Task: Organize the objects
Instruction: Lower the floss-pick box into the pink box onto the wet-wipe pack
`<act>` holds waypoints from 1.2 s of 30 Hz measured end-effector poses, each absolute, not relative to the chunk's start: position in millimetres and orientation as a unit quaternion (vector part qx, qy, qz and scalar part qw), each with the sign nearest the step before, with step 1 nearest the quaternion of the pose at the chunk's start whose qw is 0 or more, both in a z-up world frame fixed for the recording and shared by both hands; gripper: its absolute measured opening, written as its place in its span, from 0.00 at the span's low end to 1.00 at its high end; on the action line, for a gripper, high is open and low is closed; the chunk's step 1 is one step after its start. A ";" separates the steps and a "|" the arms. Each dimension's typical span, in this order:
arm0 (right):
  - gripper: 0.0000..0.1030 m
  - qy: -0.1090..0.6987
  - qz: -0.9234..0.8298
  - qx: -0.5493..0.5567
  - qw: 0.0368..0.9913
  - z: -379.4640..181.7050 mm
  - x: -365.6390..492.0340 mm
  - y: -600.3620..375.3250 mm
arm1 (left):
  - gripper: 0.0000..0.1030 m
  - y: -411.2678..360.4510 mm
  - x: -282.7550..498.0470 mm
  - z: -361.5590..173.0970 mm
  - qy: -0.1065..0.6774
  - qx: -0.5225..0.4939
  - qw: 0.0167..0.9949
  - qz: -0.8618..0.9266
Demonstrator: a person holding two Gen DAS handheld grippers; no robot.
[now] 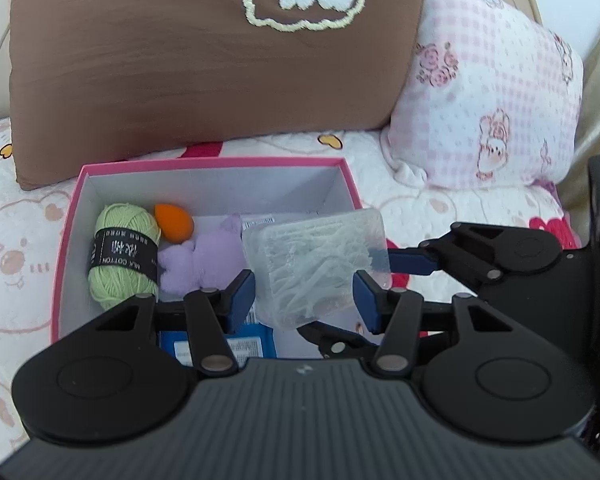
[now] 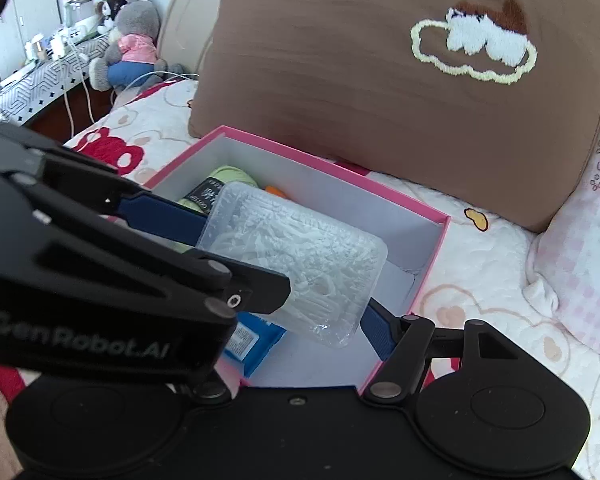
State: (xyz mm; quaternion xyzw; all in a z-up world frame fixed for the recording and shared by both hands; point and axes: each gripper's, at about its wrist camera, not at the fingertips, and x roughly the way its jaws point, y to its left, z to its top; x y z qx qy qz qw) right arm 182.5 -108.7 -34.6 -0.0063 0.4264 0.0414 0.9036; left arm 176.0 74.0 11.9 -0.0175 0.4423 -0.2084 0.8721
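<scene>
Together, both grippers are holding a clear plastic case (image 1: 320, 268) of white sticks above the pink box (image 1: 212, 163), which serves as the landmark. The left gripper (image 1: 305, 300) is clamping the case's near end between its blue pads, while the right gripper (image 2: 292, 276) is gripping it across its sides. Inside the box, toward its far-left corner, green yarn (image 1: 120, 256) is lying beside an orange sponge (image 1: 174, 222) and a purple plush (image 1: 204, 258); a blue packet (image 2: 252, 342) is resting on its floor beneath the case. Behind the box a brown pillow (image 1: 204, 60) is leaning.
</scene>
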 end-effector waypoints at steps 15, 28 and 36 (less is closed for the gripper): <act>0.70 0.466 0.034 0.036 0.884 -81.5 230.2 -102.8 | 0.50 108.0 209.2 -29.2 0.454 -0.061 0.861 -0.222; 0.71 0.520 0.034 0.097 0.848 -112.9 250.2 -95.3 | 0.50 130.2 224.6 -61.1 0.501 -0.091 0.832 -0.220; 0.72 0.530 0.035 0.106 0.840 -120.6 253.6 -94.5 | 0.50 141.3 230.1 -71.7 0.513 -0.116 0.818 -0.233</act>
